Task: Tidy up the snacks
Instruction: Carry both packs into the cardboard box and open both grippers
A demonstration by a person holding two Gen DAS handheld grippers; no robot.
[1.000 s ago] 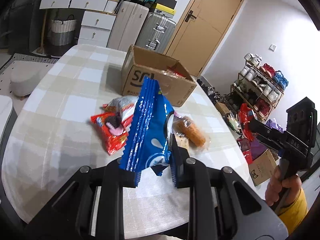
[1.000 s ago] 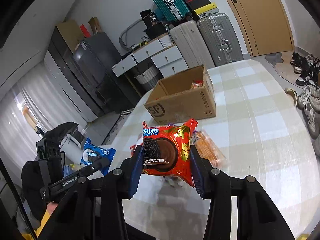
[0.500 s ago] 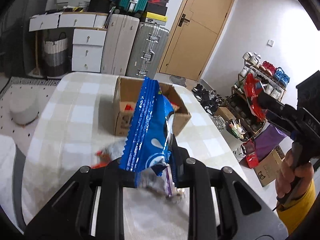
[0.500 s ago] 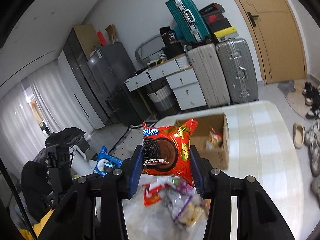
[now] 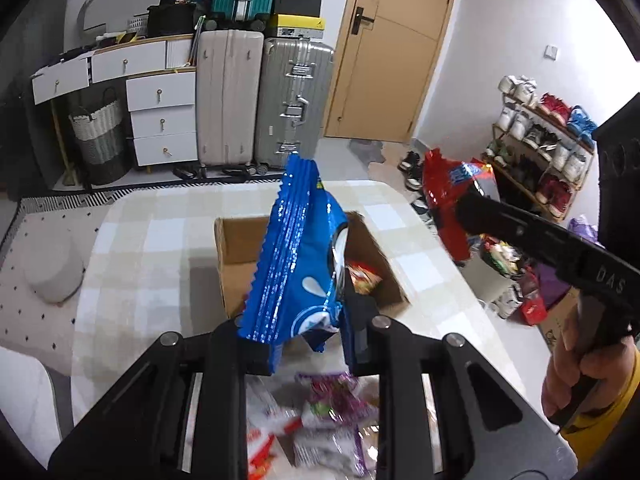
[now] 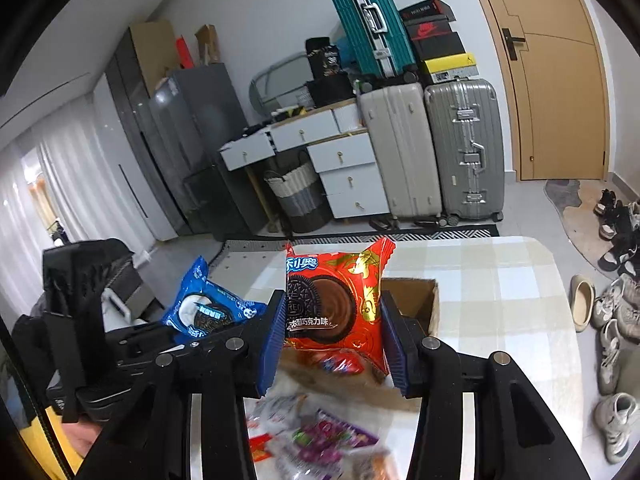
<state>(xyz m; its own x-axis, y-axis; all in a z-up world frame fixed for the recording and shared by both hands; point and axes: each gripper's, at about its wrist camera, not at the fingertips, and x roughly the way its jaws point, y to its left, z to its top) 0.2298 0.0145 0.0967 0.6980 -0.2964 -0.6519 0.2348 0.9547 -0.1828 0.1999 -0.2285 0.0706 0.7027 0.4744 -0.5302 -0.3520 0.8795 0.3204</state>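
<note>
Snack packs like these look feather-light and crinkly, so no real force should be needed, just enough squeeze that the slick foil can't slide out. The glossy blue foil cookie packet (image 5: 298, 264) is pinched low down, edge-on, by the left gripper (image 5: 308, 344), with most of it standing up above the pads and flopping a bit. The red foil chocolate-cookie packet (image 6: 336, 300) is clamped across its width by the right gripper (image 6: 332, 340), face toward the camera. Both sets of jaws are closed on their packets. The cookies inside are probably brittle, so a grip near the crimped seams or the outer edges would be judged safer than crushing the middle.

Both packets are held up in the air over or just in front of the open brown cardboard box (image 5: 236, 240), where a few snacks can already be seen at the bottom. A loose pile of purple, white and red wrapped snacks (image 5: 332, 412) is left on the table right below the grippers, blurred, so exact kinds can't be told.

Everything sits on a rounded table with a pale checked cloth (image 5: 160, 240). Beyond it, hard-shell suitcases (image 5: 260, 100), white drawers, a woven basket, a wooden door and a loaded shoe rack (image 5: 540, 136) are seen.
</note>
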